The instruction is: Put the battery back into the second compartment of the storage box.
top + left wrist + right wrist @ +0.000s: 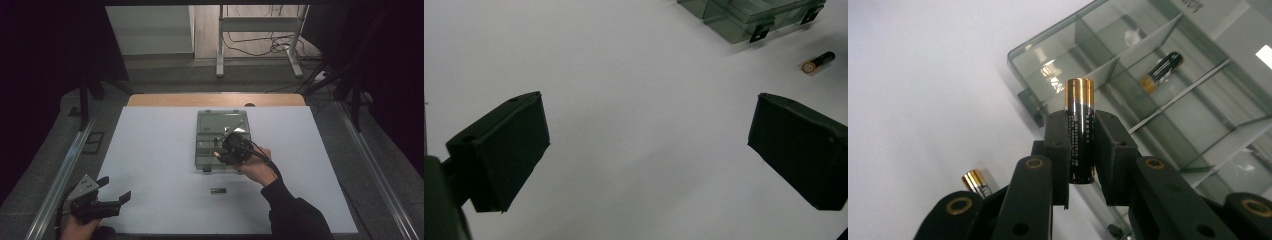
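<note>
Right hand-held gripper clamps battery upright over compartment box, apparently clear of it; left hand-held gripper spread, empty.

battery: glossy metal | organiser box: clear plastic | table: matt

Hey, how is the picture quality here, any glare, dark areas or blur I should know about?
High view: dark surroundings, white table evenly lit, things small. Right gripper view: battery in the right gripper sharp, bright reflections on the clear compartment box. Left gripper view: left gripper jaws soft, loose battery slightly blurred, soft shadows.
</note>
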The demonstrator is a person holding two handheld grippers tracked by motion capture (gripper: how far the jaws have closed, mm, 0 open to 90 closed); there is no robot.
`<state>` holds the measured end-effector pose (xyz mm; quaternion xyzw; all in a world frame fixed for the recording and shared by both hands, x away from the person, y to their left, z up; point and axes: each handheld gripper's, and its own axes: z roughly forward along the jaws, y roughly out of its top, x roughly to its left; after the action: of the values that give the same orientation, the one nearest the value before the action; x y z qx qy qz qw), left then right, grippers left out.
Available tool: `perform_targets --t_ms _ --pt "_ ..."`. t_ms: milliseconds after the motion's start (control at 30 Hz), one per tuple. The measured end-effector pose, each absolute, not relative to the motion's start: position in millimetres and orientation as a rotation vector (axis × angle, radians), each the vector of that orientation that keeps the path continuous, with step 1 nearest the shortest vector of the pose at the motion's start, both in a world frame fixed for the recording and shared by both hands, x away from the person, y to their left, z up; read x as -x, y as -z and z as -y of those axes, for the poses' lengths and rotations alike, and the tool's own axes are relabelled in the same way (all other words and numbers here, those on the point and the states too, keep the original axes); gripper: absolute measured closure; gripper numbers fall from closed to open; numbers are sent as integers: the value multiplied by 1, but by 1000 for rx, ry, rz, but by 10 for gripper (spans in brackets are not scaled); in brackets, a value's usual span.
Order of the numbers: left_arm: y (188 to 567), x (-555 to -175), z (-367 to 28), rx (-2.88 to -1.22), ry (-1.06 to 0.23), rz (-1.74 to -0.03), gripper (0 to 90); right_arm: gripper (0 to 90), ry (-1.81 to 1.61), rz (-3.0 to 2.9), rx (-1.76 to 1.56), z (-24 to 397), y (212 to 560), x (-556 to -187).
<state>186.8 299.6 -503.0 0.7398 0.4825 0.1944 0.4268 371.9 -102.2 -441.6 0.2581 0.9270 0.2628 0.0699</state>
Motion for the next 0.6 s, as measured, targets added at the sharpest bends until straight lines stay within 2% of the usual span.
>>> perform_targets --t_ms 600 --pt "503 -187 -301 -1841 -479 -1207 34 773 -789 -2703 -879 97 435 -409"
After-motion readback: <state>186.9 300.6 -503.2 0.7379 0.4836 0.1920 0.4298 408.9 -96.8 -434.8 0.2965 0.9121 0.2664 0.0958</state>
